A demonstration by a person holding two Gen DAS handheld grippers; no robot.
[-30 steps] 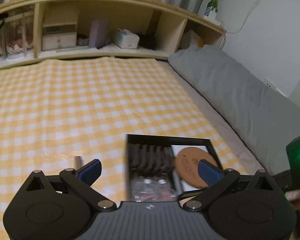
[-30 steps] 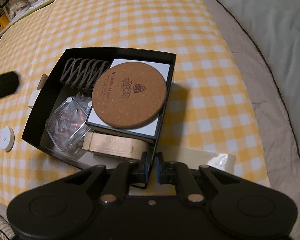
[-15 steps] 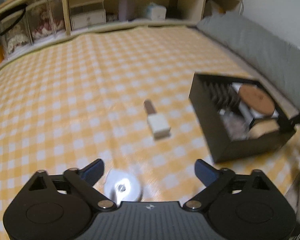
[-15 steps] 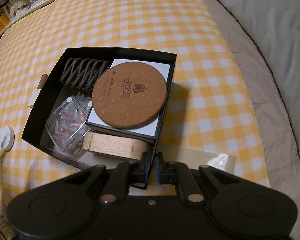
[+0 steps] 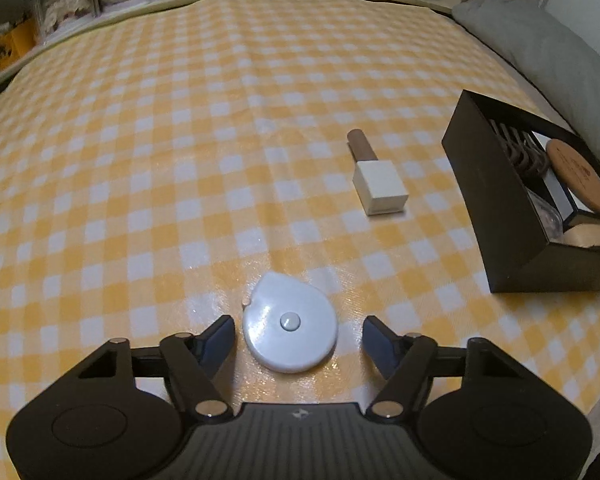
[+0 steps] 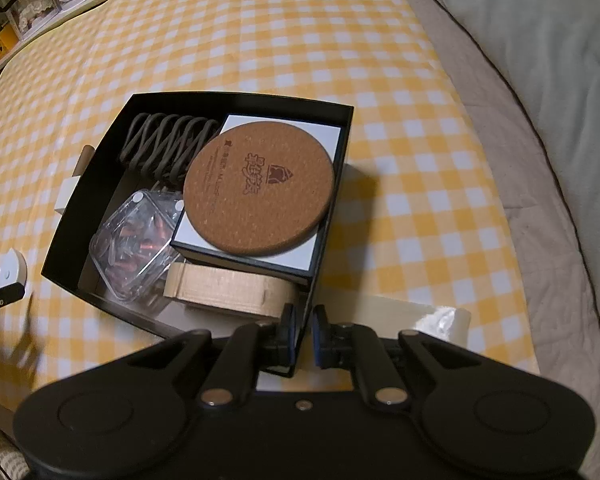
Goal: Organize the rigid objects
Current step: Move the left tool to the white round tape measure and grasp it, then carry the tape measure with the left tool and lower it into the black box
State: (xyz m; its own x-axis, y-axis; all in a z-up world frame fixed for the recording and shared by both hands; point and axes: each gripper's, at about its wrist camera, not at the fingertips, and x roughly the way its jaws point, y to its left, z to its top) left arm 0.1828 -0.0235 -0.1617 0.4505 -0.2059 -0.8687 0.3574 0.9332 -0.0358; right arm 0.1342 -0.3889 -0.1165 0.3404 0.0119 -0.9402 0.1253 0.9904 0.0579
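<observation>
- Yellow-checked cloth covers the bed under both grippers.
- Black box, filled with items, has its near corner wall pinched by the right gripper.
- Left gripper is closing; its pads flank the white round disc without pressing it.
- White-headed stamp lies ahead, right of the disc.

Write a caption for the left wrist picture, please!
Left gripper closing around a white round disc on the yellow checked cloth, black box waiting nearby.
</observation>
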